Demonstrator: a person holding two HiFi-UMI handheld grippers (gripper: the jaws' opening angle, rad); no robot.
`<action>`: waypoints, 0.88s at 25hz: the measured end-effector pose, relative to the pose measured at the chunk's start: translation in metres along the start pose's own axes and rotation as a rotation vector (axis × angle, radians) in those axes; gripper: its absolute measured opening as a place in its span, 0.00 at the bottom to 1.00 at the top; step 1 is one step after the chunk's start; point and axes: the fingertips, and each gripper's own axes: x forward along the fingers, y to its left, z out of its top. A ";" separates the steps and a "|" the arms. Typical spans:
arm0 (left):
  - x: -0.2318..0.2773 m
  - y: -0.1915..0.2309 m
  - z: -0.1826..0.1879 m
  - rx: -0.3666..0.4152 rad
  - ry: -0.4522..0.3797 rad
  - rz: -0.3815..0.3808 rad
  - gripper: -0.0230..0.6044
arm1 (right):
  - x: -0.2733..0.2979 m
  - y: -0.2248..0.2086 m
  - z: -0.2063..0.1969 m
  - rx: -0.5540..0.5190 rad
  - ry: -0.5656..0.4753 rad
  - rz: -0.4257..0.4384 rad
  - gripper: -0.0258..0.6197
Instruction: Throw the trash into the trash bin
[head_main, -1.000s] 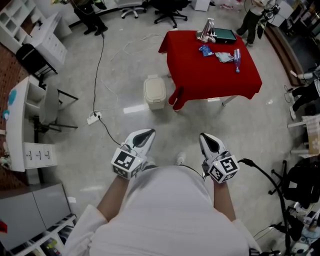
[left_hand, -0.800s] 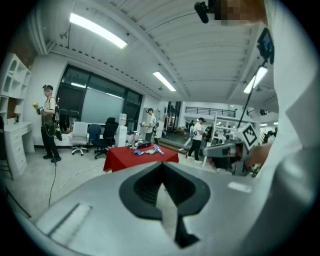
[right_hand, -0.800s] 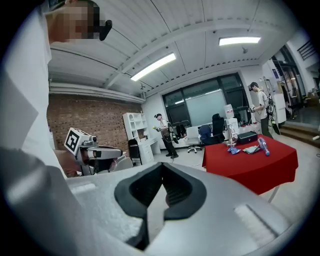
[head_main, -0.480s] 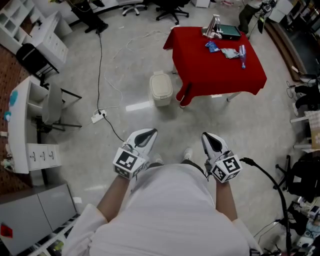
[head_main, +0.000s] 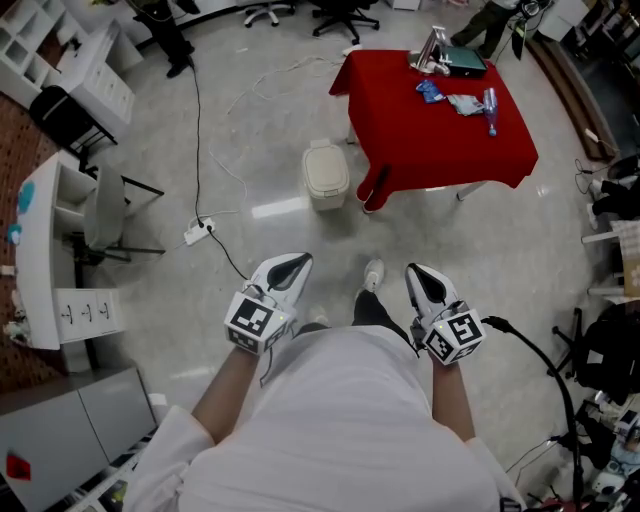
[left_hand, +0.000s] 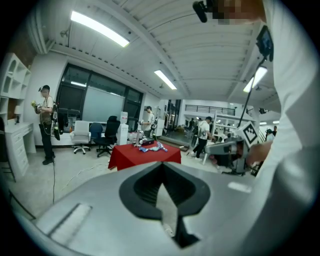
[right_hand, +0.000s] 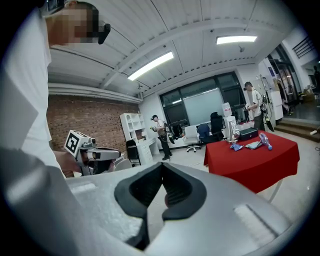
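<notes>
- Since a second ago the red table (head_main: 430, 150) and the trash bin (head_main: 326, 176) are sitting slightly further right in the head view, and a shoe (head_main: 373, 274) is now stepping out between the grippers, so I am walking toward them.
- I am carrying the left gripper (head_main: 290, 266) and the right gripper (head_main: 418, 276) low in front of the body, both with jaws pressed together and nothing between them.
- I am still well short of the trash: a blue wrapper (head_main: 430, 91), a crumpled wrapper (head_main: 465, 102) and a bottle (head_main: 490, 108) are lying near the table's far edge, while the bin is standing on the floor just beside the table's near left corner.
- I am judging that the approach works best aimed at the table's near side, with the jaws opening only once I am within reach.
- I am seeing bare, open floor straight ahead.
- I am watching the power strip (head_main: 195, 233) and its cable (head_main: 197, 120) to the left and a black cable (head_main: 530, 345) to the right, and I am keeping my path between them and clear of the bin.
</notes>
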 end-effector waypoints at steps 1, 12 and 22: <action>0.004 0.002 0.001 -0.002 0.000 0.005 0.04 | 0.003 -0.004 0.001 0.003 0.000 0.002 0.04; 0.078 0.027 0.024 -0.005 -0.001 0.066 0.04 | 0.054 -0.086 0.028 0.016 0.011 0.054 0.04; 0.155 0.048 0.057 -0.040 0.007 0.119 0.04 | 0.099 -0.168 0.053 0.005 0.054 0.133 0.04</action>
